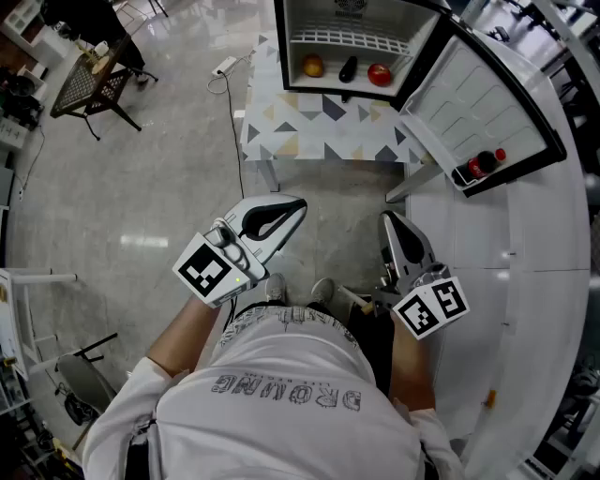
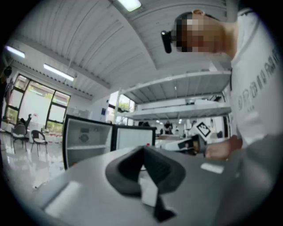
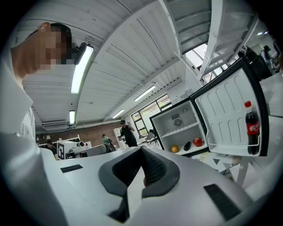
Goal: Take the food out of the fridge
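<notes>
A small fridge (image 1: 361, 14) stands open on a patterned table (image 1: 319, 131). On its lower shelf lie a yellow-orange fruit (image 1: 312, 66), a dark eggplant (image 1: 348, 68) and a red fruit (image 1: 380, 74). The right gripper view shows the same fruit (image 3: 175, 148), eggplant (image 3: 187, 145) and red fruit (image 3: 197, 141) far ahead. A cola bottle (image 1: 483, 164) sits in the open door's rack. My left gripper (image 1: 296, 206) and right gripper (image 1: 388, 219) are held level near my waist, well short of the fridge. Both have their jaws together and hold nothing.
The fridge door (image 1: 487, 112) swings out to the right, over a white curved counter (image 1: 534, 309). A cable and power strip (image 1: 225, 67) lie on the floor left of the table. A dark chair (image 1: 94, 84) stands far left. People (image 3: 127, 134) stand in the background.
</notes>
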`<state>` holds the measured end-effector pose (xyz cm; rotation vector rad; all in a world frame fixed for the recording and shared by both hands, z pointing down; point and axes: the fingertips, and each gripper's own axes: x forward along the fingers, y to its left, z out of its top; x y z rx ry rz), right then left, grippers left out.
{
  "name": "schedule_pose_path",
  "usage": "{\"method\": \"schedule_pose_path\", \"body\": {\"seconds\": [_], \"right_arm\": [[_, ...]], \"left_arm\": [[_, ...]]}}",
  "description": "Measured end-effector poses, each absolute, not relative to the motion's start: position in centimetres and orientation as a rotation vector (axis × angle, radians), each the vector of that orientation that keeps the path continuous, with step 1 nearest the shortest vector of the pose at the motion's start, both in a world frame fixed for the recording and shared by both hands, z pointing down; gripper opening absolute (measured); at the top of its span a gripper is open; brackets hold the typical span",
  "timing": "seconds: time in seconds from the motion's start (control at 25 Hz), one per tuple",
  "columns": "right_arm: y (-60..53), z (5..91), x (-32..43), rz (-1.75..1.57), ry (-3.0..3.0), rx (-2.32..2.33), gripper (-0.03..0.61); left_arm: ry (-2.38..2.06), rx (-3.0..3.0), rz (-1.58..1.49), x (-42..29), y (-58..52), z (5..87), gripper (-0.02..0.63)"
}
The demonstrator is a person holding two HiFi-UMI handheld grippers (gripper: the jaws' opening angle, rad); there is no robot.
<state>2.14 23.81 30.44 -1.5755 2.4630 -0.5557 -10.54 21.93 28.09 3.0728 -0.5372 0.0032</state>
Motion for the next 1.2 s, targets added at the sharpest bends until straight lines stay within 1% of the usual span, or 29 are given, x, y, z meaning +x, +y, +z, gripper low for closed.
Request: {"method": "schedule_pose_path", "body": {"seconds": [1.2], "right_arm": [[26.0,32.1,8.4,-0.592,2.478,-1.488,0.0]], "left_arm": [[-0.658,3.075,0.038,-5.2,24.9,29.3,0.008]]}}
